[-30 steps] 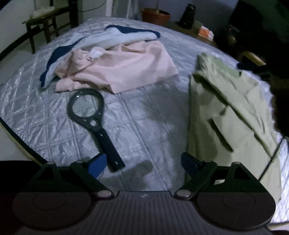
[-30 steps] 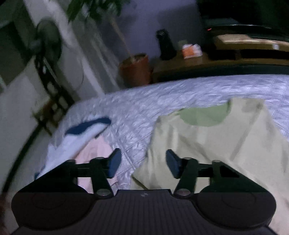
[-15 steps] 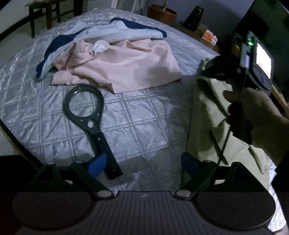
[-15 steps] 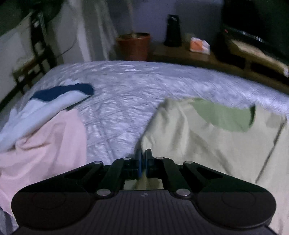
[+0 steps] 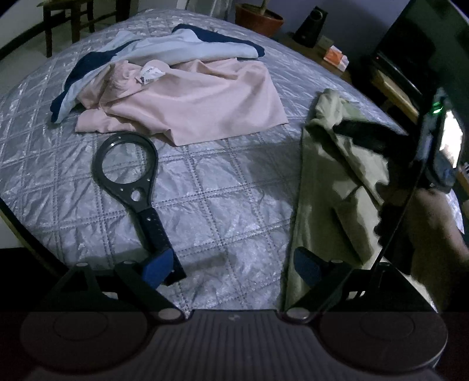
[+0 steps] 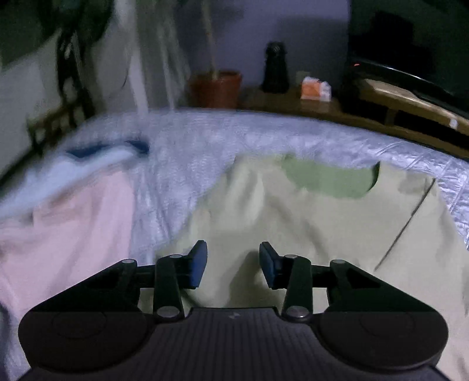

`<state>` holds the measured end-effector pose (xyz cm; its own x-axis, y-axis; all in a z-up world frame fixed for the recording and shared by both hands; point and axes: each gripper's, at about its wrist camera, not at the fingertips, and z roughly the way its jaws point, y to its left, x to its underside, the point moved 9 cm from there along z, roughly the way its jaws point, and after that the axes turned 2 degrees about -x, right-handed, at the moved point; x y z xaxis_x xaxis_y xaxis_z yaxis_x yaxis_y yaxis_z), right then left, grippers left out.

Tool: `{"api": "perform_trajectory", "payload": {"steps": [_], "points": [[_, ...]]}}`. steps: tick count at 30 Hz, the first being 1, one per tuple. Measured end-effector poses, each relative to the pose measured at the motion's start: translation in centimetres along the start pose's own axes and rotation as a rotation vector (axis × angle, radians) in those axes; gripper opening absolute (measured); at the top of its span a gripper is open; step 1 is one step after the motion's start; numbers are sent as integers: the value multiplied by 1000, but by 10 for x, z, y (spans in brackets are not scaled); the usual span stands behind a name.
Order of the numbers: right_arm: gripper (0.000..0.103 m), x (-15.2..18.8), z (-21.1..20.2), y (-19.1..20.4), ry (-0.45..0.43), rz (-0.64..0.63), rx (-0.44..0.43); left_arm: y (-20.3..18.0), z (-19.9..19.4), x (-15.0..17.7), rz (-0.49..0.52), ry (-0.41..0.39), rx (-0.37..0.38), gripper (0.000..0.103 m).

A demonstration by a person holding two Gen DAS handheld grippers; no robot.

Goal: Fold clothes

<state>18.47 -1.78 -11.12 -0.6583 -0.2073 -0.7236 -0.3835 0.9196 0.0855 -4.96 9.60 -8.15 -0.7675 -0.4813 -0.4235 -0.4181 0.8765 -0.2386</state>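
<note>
A light green shirt (image 5: 331, 181) lies spread on the right of the quilted bed, its neck opening (image 6: 331, 178) toward the far edge. A crumpled pink garment (image 5: 199, 102) and a white and navy one (image 5: 164, 49) lie at the back left. My left gripper (image 5: 231, 265) hangs open over bare quilt, its right finger at the green shirt's left edge. My right gripper (image 6: 233, 263) hovers low over the green shirt (image 6: 293, 222), its jaws opening with nothing between them. A hand (image 5: 433, 228) holds that right gripper at the left wrist view's right edge.
A black racket-shaped swatter (image 5: 132, 181) lies on the silver quilt (image 5: 219, 190) beside my left finger. Beyond the bed stand a potted plant (image 6: 217, 88), a dark speaker (image 6: 275, 69), an orange box (image 6: 315, 88), a wooden bench and a chair (image 5: 67, 14).
My right gripper snapped shut, then reopened partway while dropping toward the green shirt. The hand with that gripper came into the left wrist view. The left gripper stayed open and almost still.
</note>
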Motion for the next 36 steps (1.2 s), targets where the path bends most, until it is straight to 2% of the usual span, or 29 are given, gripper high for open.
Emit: {"api": "perform_trajectory", "payload": {"steps": [2,4,6,7,11,14,17,19,21,23,26,27,29,30,32,34,36], "points": [[45,11,5,22,24,-149,8,-2,1,1,5,1,0,87],[45,17,1,48,31,-270,-54,-4,1,3,8,3,-1,87],[47,21,-8,60,57,-285,-127,-4,2,4,9,5,-3,87],[49,20,-15,60,31,-294,-121,-4,2,4,8,4,-5,87],[55,-4,-18,33,-40,-165,-58,-4,2,5,8,5,-7,87],[55,-10,3,16,-21,-106,35,-5,3,6,13,9,-7,87],[54,-7,24,30,1,-179,31,-7,4,6,20,9,-7,87],[51,-12,29,43,10,-224,-2,-9,6,7,25,12,-10,87],[52,-22,26,37,15,-130,-62,-10,7,8,30,13,-14,87],[57,-27,3,24,-35,-87,-53,-12,7,7,37,7,-20,87],[70,-13,-29,15,-59,-138,-20,-17,8,8,53,1,-20,87],[75,-2,-29,15,-12,-163,-24,-18,8,9,61,-1,-23,87],[70,20,-28,14,91,-213,-34,-22,10,12,78,-5,-33,87],[62,23,-32,11,91,-203,-23,-24,12,15,90,-2,-34,87],[64,22,-61,-1,14,-71,-46,-30,16,21,118,10,-31,87],[66,31,-95,-17,-19,48,-65,-37,19,28,156,19,-30,86],[69,49,-129,-30,-26,48,-36,-43,17,31,206,-11,-41,86]]}}
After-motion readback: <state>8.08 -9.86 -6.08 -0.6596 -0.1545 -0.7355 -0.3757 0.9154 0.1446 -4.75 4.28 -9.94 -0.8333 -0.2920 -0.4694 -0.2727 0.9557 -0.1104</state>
